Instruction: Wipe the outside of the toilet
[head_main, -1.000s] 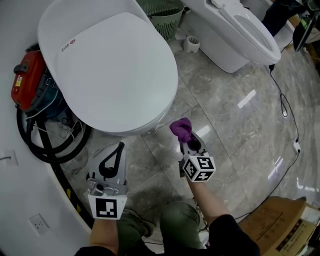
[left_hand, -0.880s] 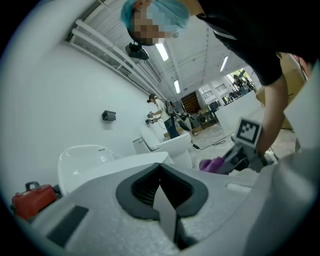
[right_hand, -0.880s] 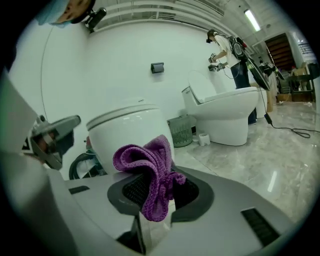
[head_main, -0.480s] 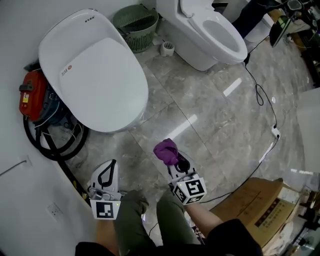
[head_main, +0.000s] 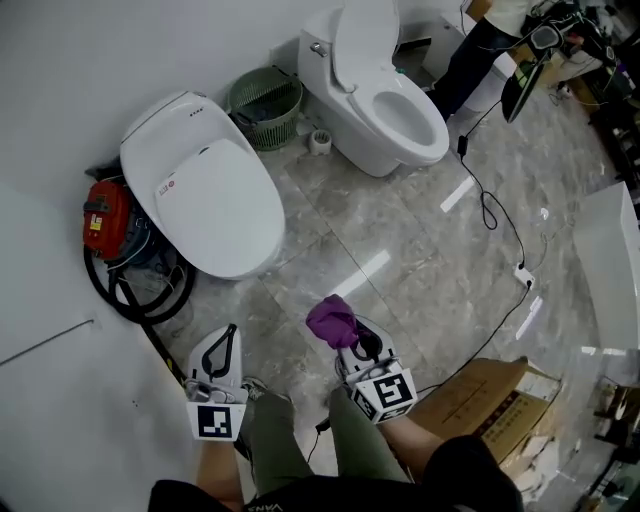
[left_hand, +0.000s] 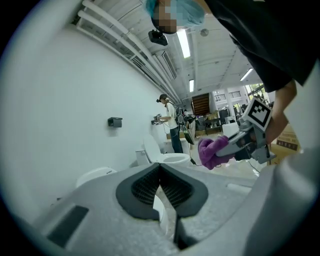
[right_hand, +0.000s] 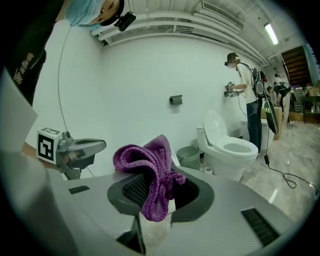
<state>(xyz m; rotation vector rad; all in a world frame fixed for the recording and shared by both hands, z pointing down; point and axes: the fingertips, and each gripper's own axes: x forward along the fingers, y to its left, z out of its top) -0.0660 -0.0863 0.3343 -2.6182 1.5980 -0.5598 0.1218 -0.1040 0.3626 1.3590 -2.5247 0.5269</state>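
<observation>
1 soft, limp purple cloth (right_hand: 150, 170) is pinched mid-bunch by your right gripper (head_main: 350, 345); that hold suits wiping the near toilet (head_main: 205, 200). Your left gripper (left_hand: 161, 172) has jaws together, empty.

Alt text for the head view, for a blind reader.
From above, the right gripper holds a purple cloth over a grey marble floor; the left gripper is shut, empty. A closed toilet and an open toilet stand ahead.

No text legible.
- Red label (head_main: 166, 185) on toilet lid (head_main: 225, 215), upper left of head view: too small to read.
- Print on cardboard box (head_main: 500, 405), lower right: illegible.
- Square markers (head_main: 213, 421), lower centre: black-white pattern only, no characters.
</observation>
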